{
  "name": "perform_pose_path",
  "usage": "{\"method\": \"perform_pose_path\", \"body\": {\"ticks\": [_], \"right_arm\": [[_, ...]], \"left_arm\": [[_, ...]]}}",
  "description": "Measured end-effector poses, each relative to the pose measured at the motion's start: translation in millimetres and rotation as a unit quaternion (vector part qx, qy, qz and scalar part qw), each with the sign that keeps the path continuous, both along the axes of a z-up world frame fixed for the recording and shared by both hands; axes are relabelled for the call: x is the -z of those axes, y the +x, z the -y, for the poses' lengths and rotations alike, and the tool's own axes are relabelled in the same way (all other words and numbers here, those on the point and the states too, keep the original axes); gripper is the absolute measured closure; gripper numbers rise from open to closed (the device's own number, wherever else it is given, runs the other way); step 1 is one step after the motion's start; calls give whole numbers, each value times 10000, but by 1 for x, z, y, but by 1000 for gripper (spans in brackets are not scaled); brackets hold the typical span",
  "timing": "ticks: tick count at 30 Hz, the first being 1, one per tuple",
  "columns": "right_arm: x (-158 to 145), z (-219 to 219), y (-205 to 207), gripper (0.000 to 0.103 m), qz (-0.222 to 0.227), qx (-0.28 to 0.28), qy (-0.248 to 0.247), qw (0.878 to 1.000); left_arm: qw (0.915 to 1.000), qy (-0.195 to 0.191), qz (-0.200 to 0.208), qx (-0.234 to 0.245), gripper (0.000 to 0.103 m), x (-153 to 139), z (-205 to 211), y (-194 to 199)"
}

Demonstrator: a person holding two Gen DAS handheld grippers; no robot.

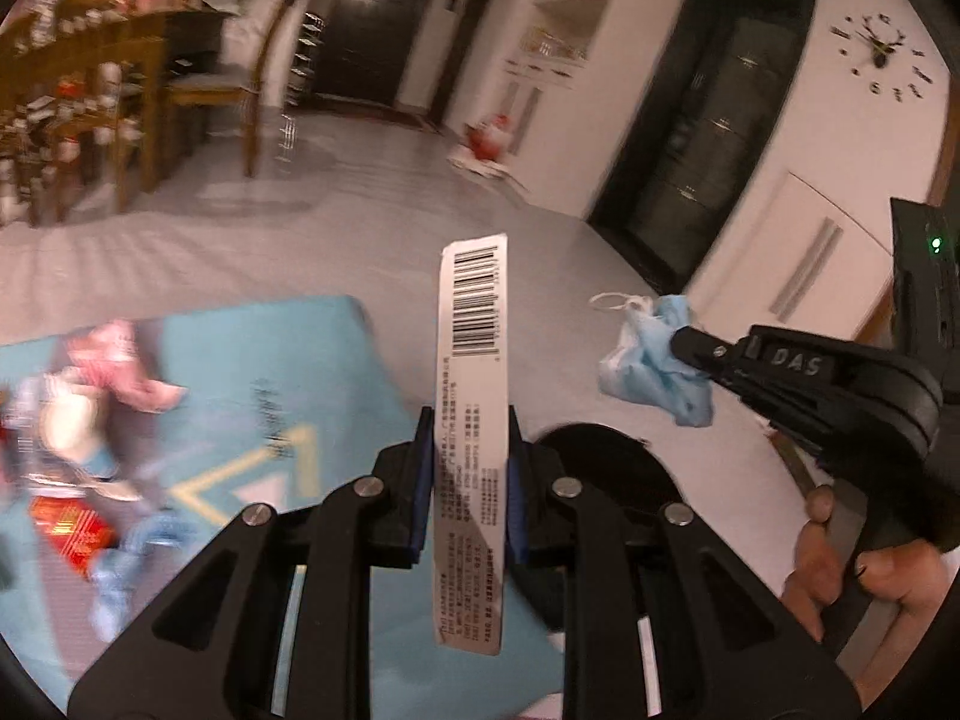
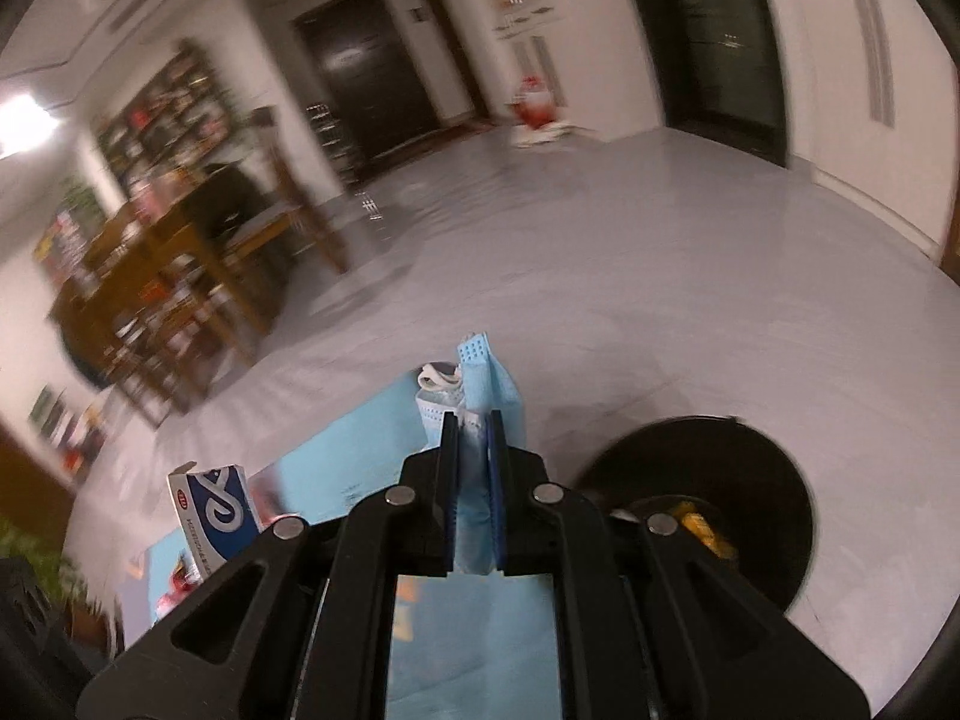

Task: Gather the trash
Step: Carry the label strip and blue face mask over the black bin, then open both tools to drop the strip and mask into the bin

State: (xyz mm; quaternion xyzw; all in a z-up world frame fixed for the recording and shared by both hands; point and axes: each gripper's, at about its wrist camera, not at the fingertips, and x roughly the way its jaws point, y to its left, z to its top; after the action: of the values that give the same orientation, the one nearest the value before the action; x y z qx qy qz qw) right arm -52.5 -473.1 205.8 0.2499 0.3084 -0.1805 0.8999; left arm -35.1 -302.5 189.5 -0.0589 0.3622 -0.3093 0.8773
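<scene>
The left gripper (image 1: 468,468) clamps a white barcode label (image 1: 474,360). The right gripper (image 2: 474,492) pinches a blue face mask (image 2: 480,384); right of its jaws, the black bin (image 2: 750,480) holds something yellow (image 2: 702,525).

Open grey floor (image 2: 600,276) ahead; black bin (image 2: 720,480) just below right, littered blue mat (image 1: 252,372) left, wooden table (image 2: 198,252) far left.
</scene>
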Motion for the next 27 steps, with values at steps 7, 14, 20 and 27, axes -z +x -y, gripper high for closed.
{"method": "perform_pose_path", "body": {"ticks": [7,14,20,27], "right_arm": [[27,53,-15,93,-440,818,202,9955],[77,95,-16,93,-1007,1287,853,9829],[103,107,-9,93,-1293,1431,1207,9738],[110,108,-10,78,-1560,1495,1203,9689]], "left_arm": [[9916,-206,-713,1057,81,26,70,7],[9714,-159,-1746,1600,81,75,122,23],[9620,20,-2220,1590,81,112,139,38],[9611,124,-2319,1495,45,121,142,38]]}}
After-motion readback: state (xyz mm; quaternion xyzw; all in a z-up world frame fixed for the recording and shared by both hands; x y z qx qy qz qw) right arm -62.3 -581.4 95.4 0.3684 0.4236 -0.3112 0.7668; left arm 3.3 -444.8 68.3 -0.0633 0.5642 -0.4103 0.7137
